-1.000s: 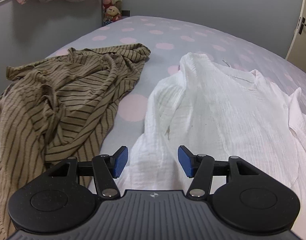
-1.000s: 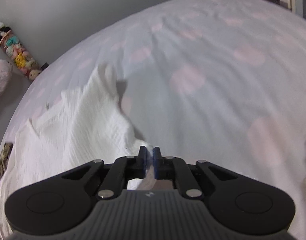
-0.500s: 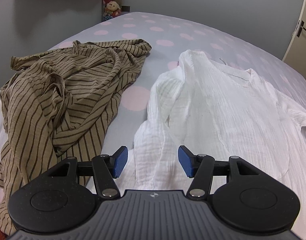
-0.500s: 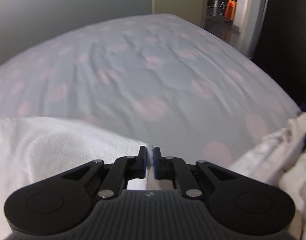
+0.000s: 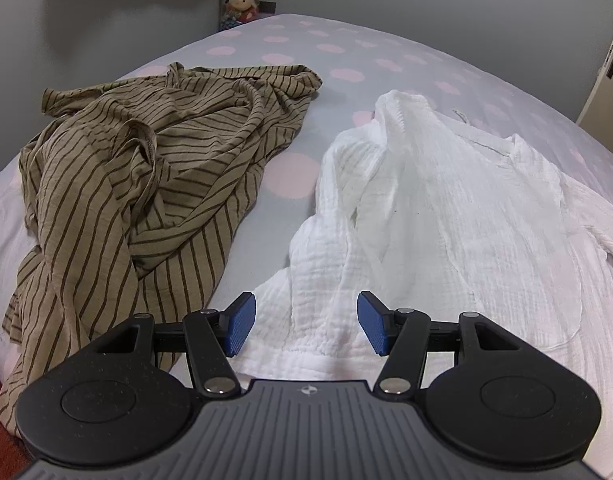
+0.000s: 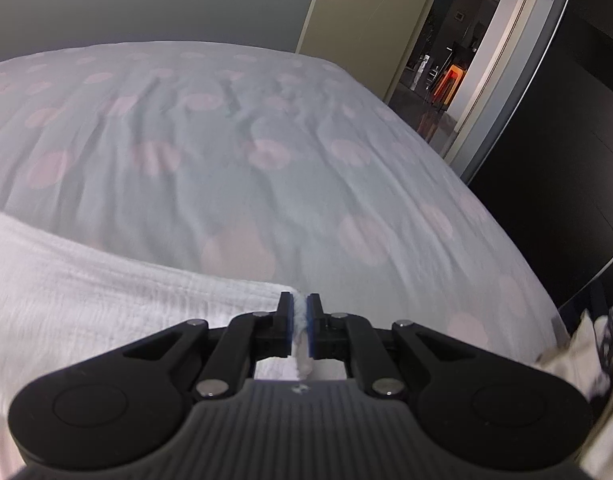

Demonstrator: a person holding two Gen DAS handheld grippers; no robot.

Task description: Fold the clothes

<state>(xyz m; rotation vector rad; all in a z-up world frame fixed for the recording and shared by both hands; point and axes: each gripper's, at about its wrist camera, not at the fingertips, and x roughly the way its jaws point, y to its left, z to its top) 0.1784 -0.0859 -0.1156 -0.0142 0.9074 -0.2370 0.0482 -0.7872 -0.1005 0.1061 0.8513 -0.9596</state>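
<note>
The left gripper [image 5: 306,328] hangs spread over the near edge of the white shirt [image 5: 446,216], which lies on the dotted bed [image 5: 334,52] right of a striped garment [image 5: 146,184]. The right gripper [image 6: 300,320] pinches a corner of that shirt [image 6: 106,296].

Ahead of the right gripper [image 6: 301,322] the bed [image 6: 266,184] lies bare. Left of the left gripper [image 5: 302,326] a striped shirt [image 5: 146,184] blocks passage; a bare strip separates it from the white shirt [image 5: 446,220] ahead.

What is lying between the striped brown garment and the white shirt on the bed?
Only bare bedsheet, grey with pink dots, separates the striped brown garment from the white shirt, as the left wrist view shows.
</note>
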